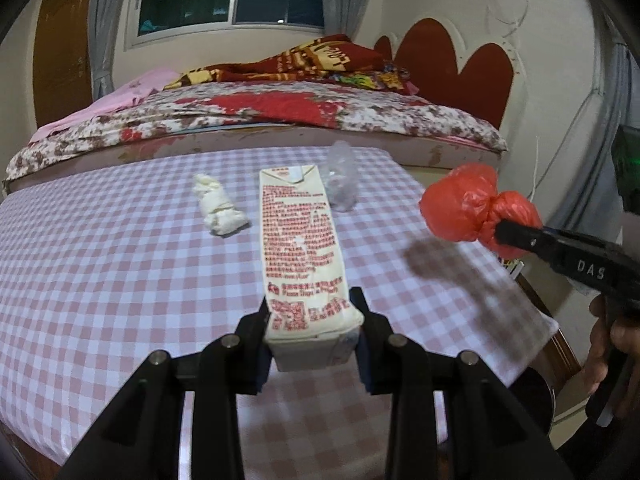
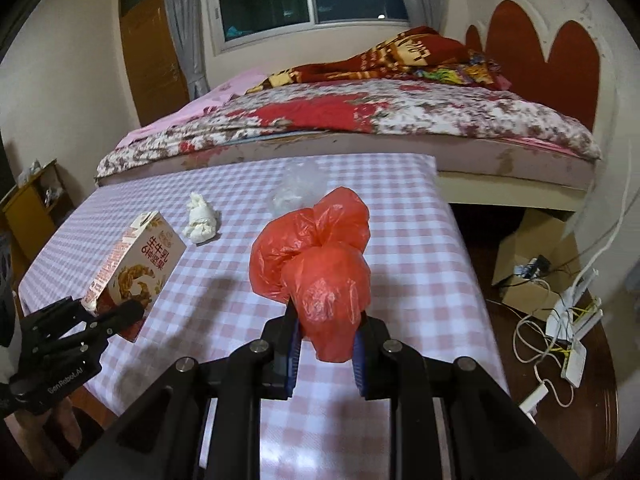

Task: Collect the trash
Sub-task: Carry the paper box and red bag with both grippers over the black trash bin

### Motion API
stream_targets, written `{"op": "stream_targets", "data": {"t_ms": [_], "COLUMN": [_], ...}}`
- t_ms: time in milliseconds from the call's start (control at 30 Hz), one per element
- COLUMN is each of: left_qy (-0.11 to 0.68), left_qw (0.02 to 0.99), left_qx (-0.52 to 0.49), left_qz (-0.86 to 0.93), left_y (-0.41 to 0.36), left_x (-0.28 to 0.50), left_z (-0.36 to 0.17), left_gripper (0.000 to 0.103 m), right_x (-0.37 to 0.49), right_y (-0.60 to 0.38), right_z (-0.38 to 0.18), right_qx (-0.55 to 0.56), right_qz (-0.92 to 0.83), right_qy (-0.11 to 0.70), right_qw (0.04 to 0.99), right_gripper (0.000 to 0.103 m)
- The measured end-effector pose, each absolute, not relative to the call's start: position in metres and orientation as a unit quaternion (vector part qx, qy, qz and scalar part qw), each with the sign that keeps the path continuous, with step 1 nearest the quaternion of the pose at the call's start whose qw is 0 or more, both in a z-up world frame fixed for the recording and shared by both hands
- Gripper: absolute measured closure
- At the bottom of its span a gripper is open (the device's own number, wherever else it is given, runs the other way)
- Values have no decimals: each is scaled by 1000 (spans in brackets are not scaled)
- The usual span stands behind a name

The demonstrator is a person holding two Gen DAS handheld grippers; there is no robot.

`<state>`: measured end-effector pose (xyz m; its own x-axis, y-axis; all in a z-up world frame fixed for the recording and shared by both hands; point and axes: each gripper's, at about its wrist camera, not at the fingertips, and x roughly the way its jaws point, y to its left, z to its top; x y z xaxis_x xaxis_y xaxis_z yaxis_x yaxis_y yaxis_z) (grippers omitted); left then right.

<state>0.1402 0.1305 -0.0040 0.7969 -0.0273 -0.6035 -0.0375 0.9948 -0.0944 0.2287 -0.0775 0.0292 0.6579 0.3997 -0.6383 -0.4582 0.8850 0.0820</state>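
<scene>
My left gripper (image 1: 314,314) is shut on the base of a cream milk carton (image 1: 298,240) with red print, held above the checked tablecloth (image 1: 100,260). From the right wrist view the same carton (image 2: 134,268) and left gripper (image 2: 116,314) show at the left. My right gripper (image 2: 326,320) is shut on a knotted red plastic bag (image 2: 320,256), lifted over the table. In the left wrist view that bag (image 1: 464,208) hangs at the right on the right gripper (image 1: 504,232). A crumpled white tissue (image 1: 218,208) (image 2: 200,220) and a clear plastic wrapper (image 1: 340,180) (image 2: 294,188) lie on the cloth.
A bed (image 2: 360,120) with a flowered quilt stands just behind the table. A red heart-shaped headboard (image 1: 460,64) is at the right. On the floor to the right lie a cardboard box (image 2: 532,256) and tangled white cables (image 2: 560,328). A person's hand (image 1: 612,352) holds the right gripper.
</scene>
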Motion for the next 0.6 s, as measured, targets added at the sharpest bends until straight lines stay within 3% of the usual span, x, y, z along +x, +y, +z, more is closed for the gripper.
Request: {"op": "stream_targets", "data": {"t_ms": [600], "left_qy": [314], "left_qw": [947], "left_qx": [-16], "left_qz": [-71], "left_y": [50], "left_x": [135], "left_z": [4], "left_gripper": [68], "right_x": [192], "right_y": [-164], "right_z": [50], "right_qx": [-22], "right_qz": [178], "right_qy": [319], "right_qw": [931], "right_gripper": [80]}}
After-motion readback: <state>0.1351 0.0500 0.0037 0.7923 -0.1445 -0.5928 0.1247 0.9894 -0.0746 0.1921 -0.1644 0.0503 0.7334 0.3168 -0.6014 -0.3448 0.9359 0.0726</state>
